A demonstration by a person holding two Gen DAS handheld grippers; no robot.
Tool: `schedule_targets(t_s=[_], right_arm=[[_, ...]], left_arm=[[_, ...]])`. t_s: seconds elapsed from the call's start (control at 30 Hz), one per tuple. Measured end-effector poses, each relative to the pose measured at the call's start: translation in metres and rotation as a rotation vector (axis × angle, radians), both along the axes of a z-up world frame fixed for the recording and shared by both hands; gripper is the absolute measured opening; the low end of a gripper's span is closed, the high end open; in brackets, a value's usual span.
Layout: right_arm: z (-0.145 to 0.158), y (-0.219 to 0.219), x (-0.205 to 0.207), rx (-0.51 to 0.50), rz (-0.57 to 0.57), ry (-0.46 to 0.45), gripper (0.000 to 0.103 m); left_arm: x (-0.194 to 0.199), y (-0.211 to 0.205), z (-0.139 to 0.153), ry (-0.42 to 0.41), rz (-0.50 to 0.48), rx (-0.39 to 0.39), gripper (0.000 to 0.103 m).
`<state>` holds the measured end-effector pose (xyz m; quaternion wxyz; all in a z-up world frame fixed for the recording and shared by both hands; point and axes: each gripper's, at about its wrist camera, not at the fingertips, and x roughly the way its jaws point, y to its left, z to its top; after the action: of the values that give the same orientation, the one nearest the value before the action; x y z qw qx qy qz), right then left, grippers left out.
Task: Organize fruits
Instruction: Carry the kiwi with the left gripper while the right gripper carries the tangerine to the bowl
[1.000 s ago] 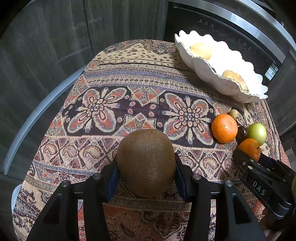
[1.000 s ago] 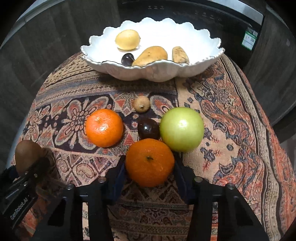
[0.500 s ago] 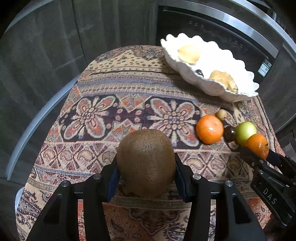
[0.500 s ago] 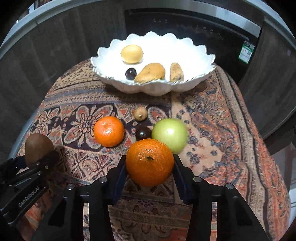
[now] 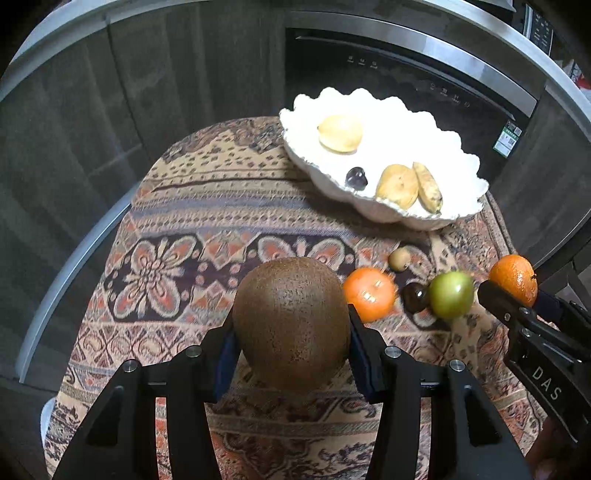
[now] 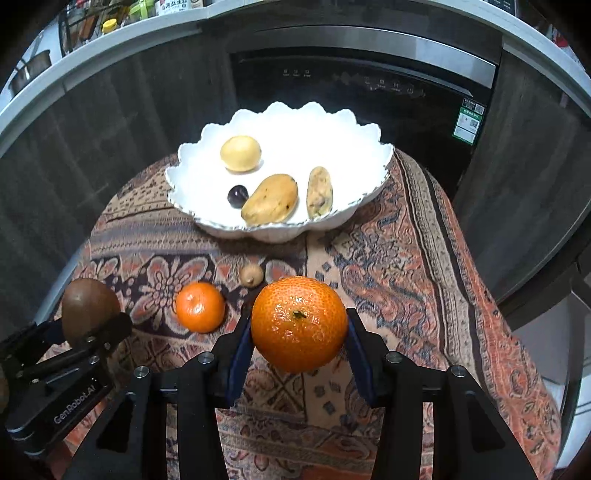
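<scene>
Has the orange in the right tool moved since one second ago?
Yes. The orange has risen off the cloth, up toward the white bowl.

A patterned tablecloth (image 6: 424,266) covers the table before a black dishwasher (image 6: 369,85) and dark cabinets (image 5: 110,110).

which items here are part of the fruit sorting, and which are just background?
In the job:
- kiwi in the left tongs
- orange in the right tongs
- second orange, green apple, dark plum, small brown fruit on the cloth
- white bowl holding four fruits

Just there:
- patterned cloth
- dark appliance
- counter clutter
</scene>
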<state>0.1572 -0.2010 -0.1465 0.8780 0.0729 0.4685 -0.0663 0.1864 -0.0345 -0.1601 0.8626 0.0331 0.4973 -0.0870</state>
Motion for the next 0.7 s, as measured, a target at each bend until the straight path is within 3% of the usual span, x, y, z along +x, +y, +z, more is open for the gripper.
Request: schedule_targets(t_s=[0.7], right_arm=[[0.044,-0.047,0.058,-0.018,-0.011,-0.088,0.048]], left_arm=[[0.076,-0.048,0.045,-0.064,-0.051,-0.001,0.051]])
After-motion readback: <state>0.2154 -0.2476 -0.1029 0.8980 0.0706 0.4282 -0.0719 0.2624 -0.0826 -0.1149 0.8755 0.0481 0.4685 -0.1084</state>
